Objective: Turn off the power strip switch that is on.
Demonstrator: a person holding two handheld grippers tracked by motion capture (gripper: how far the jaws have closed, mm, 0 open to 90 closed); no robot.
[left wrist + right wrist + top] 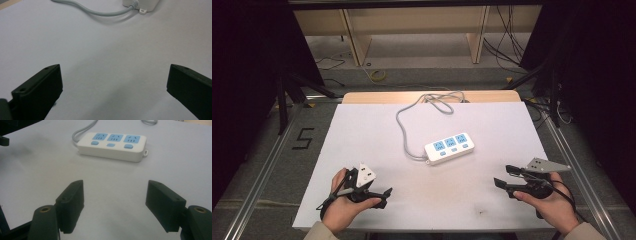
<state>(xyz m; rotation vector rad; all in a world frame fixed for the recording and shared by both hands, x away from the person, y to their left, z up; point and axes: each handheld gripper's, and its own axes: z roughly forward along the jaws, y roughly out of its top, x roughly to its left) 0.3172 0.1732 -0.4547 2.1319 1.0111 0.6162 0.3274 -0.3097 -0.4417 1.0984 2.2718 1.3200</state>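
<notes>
Right now my left tongs and right tongs gape empty over the white counter. Between them, farther off, lies the power strip, long axis slanting left-near to right-far, its cord leaving the left end.

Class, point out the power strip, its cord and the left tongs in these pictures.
Power strip [450,148]: high view, middle of its top face.
Cord [401,127]: high view, grey run toward the strip.
Left tongs [381,196]: high view, between its tips.
</notes>
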